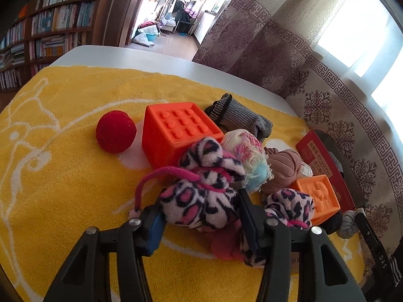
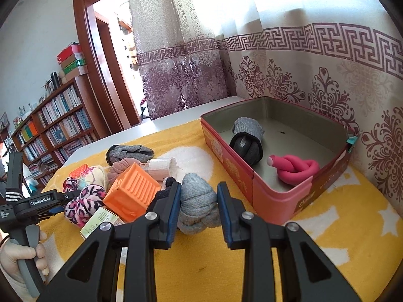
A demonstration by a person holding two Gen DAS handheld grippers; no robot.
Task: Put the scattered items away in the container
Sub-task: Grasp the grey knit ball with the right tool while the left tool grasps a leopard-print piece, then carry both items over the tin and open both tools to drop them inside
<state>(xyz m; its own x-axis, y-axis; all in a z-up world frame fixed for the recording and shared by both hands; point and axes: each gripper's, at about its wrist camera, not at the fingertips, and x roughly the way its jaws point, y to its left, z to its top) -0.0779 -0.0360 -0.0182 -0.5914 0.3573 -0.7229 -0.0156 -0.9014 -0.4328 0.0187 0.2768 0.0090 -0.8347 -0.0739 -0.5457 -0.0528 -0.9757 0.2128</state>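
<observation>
My left gripper is shut on a pink, black and white leopard-print sock bundle that rests on the yellow towel. Both pads press its sides. Its pink loop sticks out to the left. In the right wrist view my right gripper is shut on a grey knotted sock, just left of the red tin box. The tin holds a grey-and-black sock roll and a pink knotted item. The left gripper shows at the left edge there.
Around the leopard bundle lie a red ball, a big orange cube, a grey sock, a pastel sock ball, a brown knot, a small orange cube and a second leopard piece. A curtain hangs behind the tin.
</observation>
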